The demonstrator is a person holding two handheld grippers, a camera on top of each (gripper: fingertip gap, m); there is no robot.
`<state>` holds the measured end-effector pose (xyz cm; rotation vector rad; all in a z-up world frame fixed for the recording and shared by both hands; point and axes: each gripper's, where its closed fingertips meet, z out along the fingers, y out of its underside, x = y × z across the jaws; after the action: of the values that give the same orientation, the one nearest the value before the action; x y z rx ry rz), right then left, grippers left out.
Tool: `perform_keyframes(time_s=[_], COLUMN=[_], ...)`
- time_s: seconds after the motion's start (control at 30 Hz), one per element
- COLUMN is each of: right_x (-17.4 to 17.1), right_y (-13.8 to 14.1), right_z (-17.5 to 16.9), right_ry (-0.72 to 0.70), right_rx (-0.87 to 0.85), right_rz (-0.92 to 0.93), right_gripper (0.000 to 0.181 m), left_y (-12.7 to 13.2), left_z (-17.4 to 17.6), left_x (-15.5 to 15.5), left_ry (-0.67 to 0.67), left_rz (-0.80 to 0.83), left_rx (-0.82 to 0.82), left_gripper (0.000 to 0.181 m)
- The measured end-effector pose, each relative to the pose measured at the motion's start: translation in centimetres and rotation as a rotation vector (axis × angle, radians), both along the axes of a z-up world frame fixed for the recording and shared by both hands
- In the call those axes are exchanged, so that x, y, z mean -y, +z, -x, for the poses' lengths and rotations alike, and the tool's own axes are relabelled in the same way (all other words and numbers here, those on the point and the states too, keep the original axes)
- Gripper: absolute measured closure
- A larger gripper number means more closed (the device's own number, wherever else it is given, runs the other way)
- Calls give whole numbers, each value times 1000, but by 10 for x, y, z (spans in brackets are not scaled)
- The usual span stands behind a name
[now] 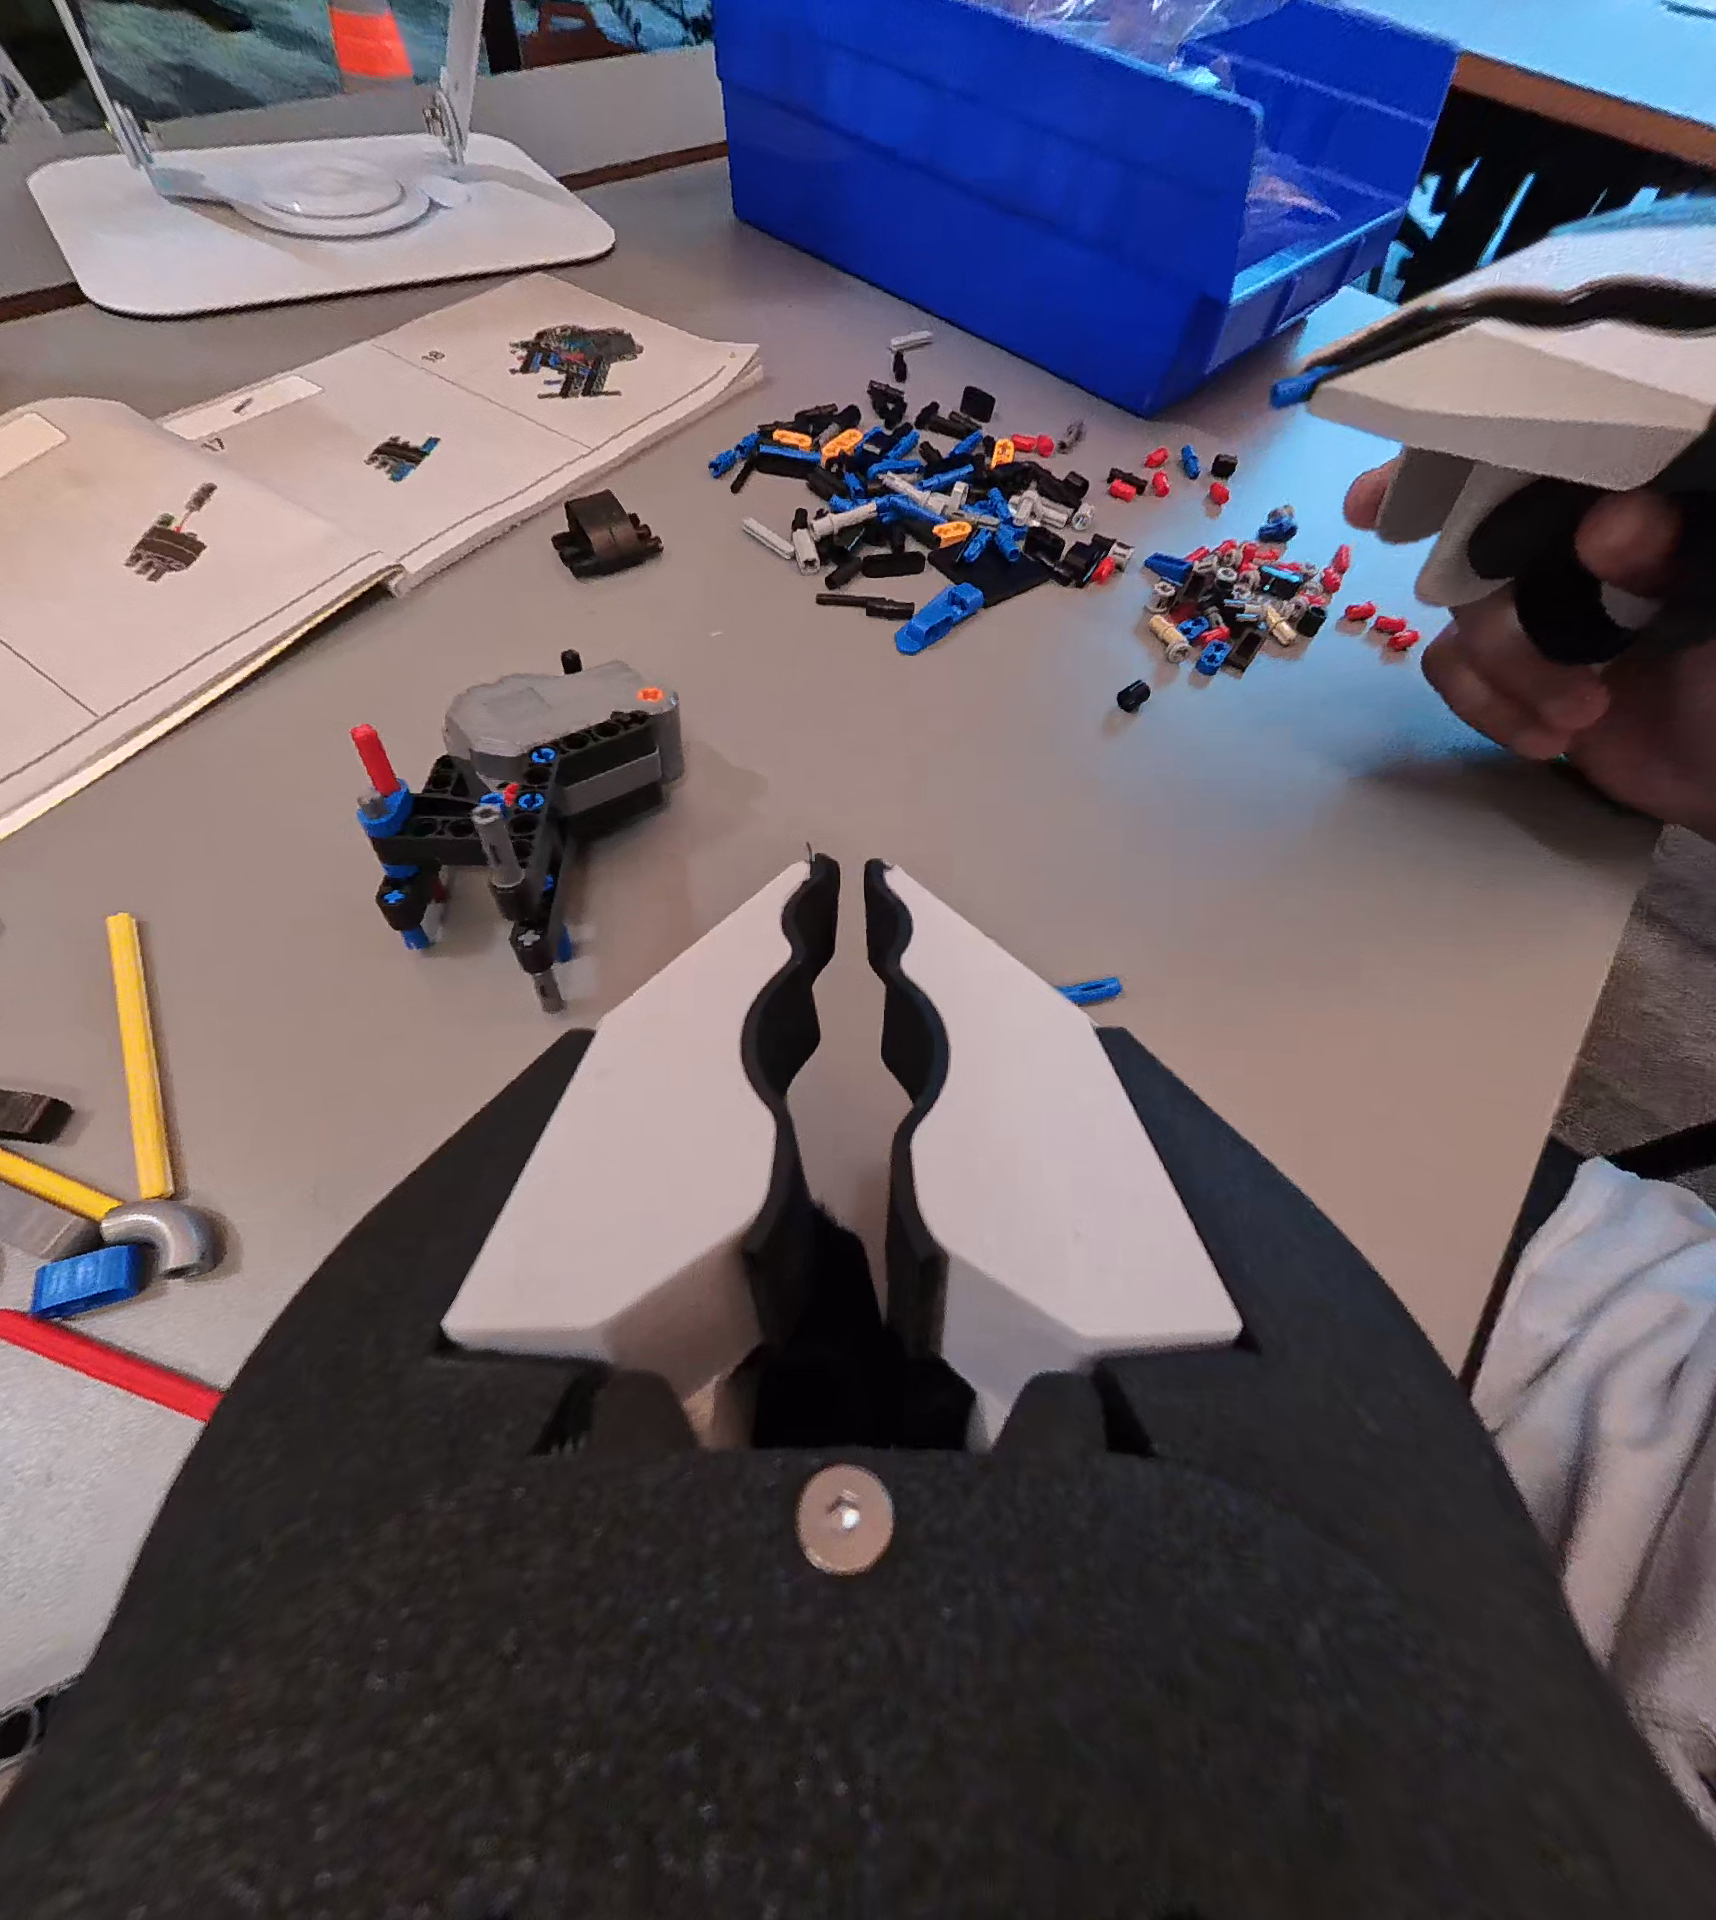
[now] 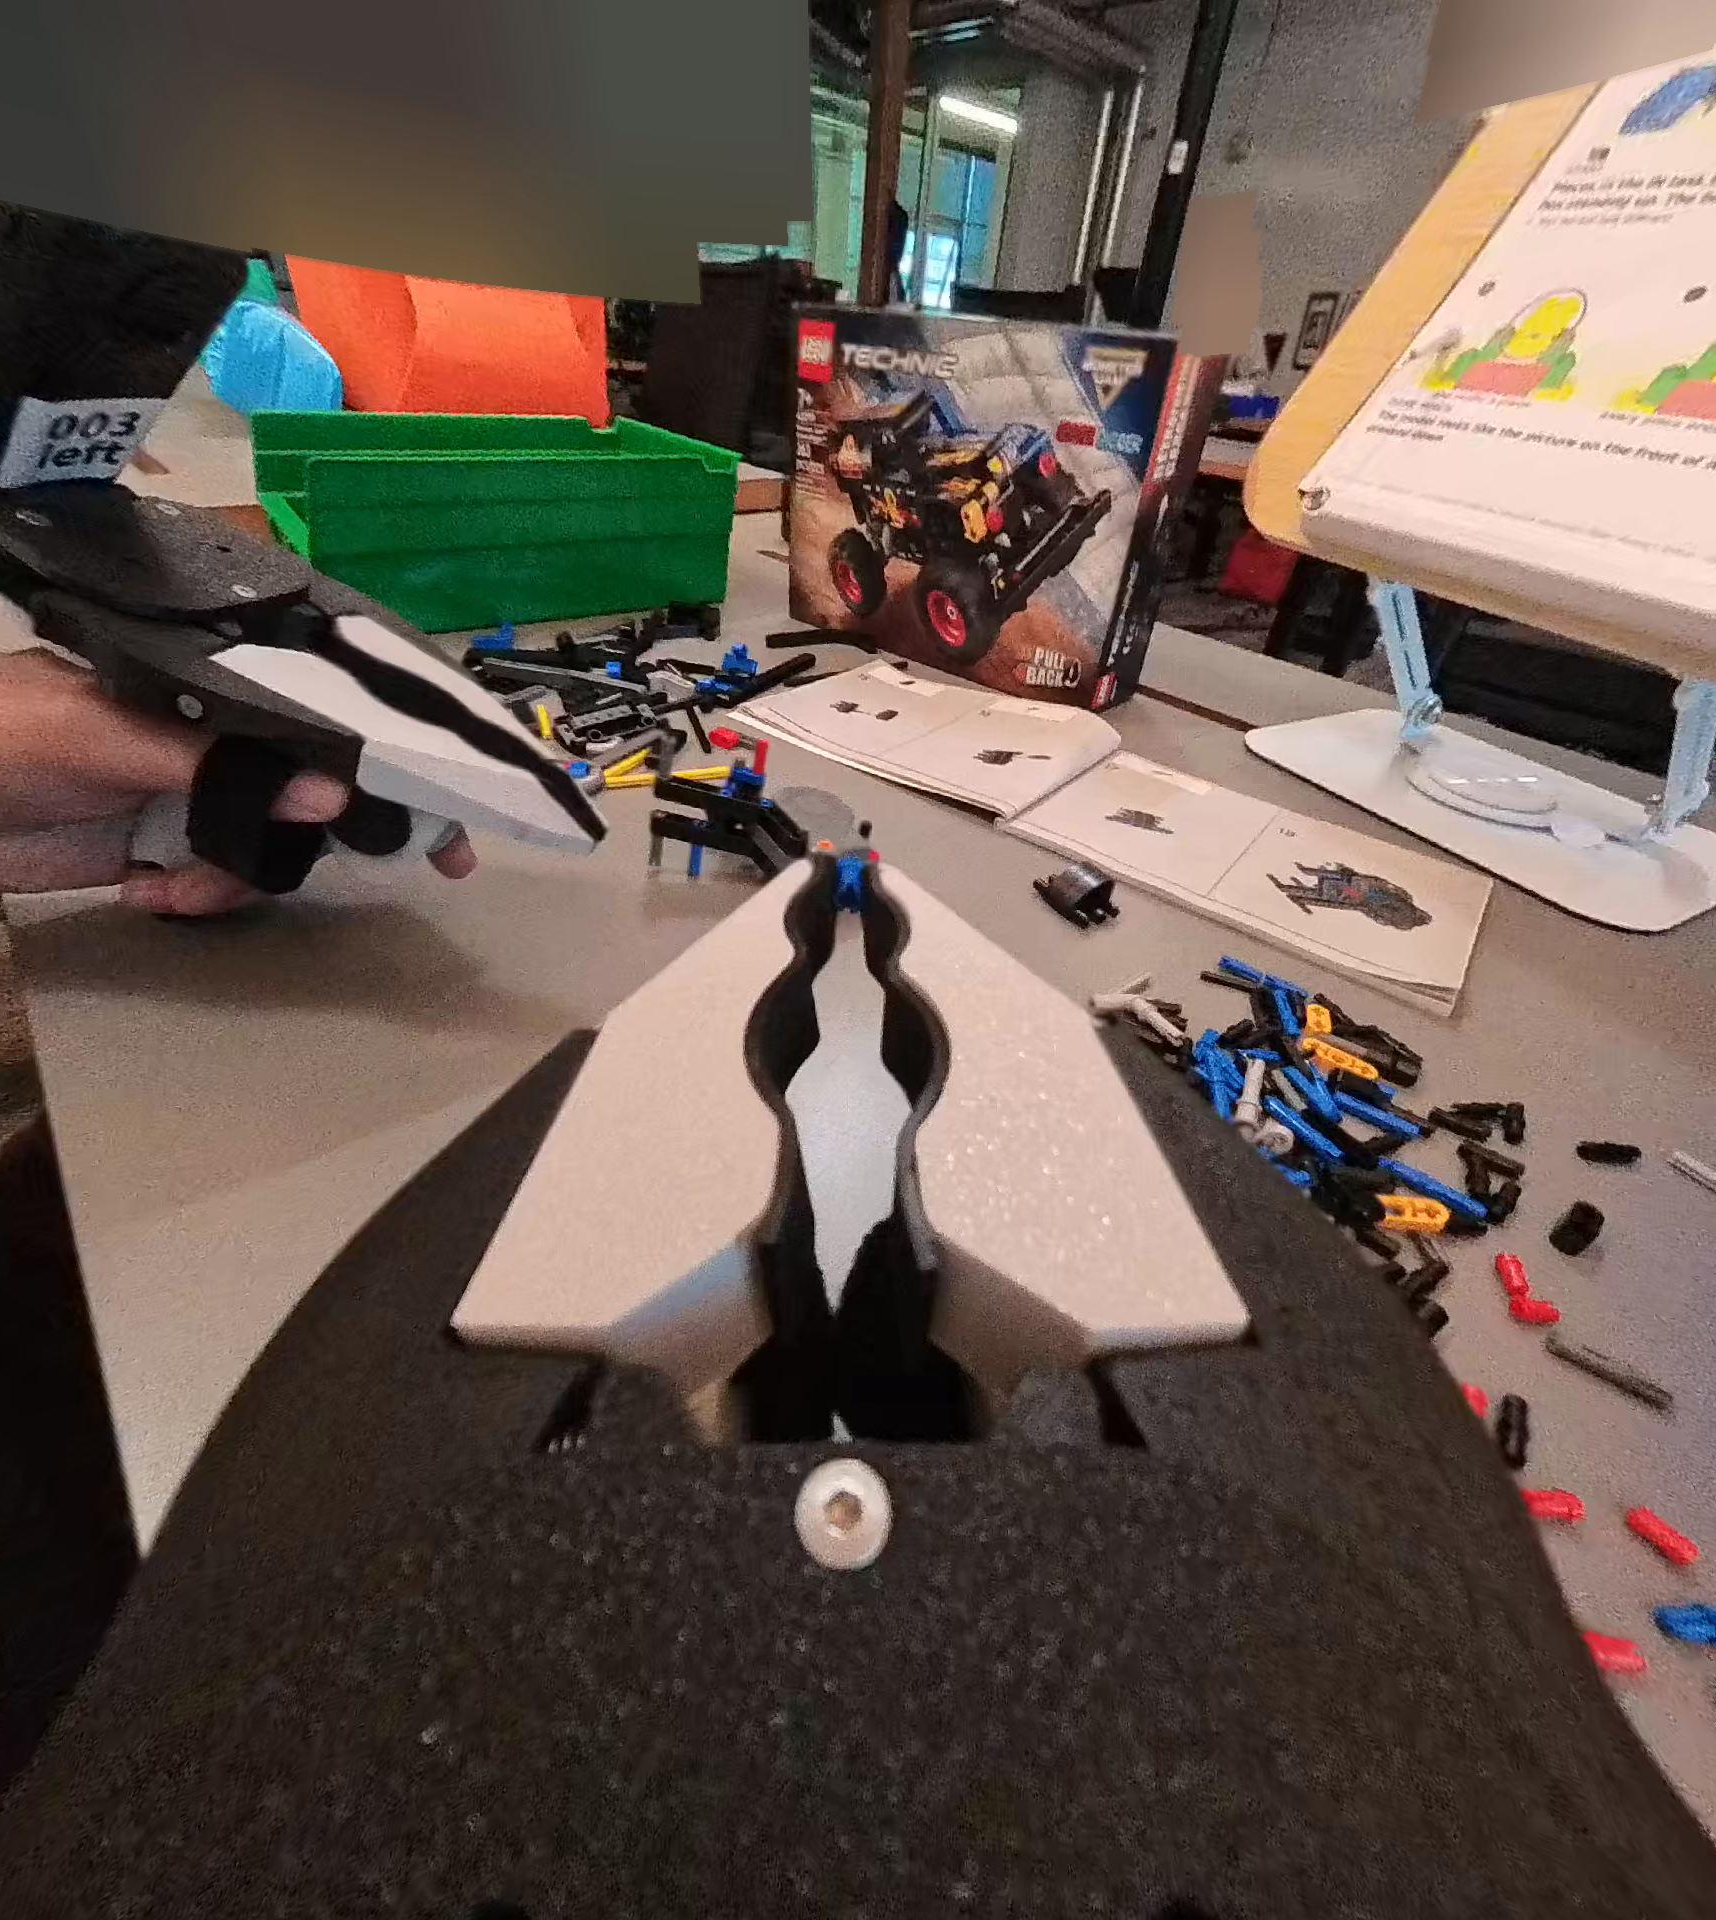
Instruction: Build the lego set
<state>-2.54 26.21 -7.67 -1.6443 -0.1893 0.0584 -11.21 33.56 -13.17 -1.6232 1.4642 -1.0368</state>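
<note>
Left gripper [image 1: 852, 868]: fingers drawn to a narrow gap, nothing between them, hovering above the grey counter [image 1: 989, 790].
Right gripper [image 2: 849, 883]: tips pinched on a small blue pin [image 2: 849, 881].
Partly built model [image 1: 521, 800]: just ahead and left of the left gripper, standing on the counter; beyond the right gripper's tips.
Loose parts pile [image 1: 937, 499]: farther ahead, right of the model.
Instruction booklet [image 1: 210, 499]: open, far left.
Blue bin [image 1: 1041, 197]: farthest back.
</note>
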Motion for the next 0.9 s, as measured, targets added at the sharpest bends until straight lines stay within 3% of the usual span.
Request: perform_keyframes(time_s=[0.17,0.53,0.67,0.8,0.9], right_x=[10,8,6,5,4], right_y=[17,14,10,8,6], right_z=[5,8,10,10,8], right_ry=[61,65,80,83,90], right_rx=[-66,-36,-37,-52,-74], right_rz=[-97,-85,-79,-69,-62], right_gripper=[178,178,178,178,178], left_y=[6,5,24,32,22], left_z=[-1,-4,-28,-75,-111], left_x=[11,19,8,-36,-60], left_ry=[-21,-59,-167,-297,-490], left_rz=[22,13,-11,-291,-545], left_rx=[35,17,-107,-299,-420], left_gripper=[178,176,166,154,151])
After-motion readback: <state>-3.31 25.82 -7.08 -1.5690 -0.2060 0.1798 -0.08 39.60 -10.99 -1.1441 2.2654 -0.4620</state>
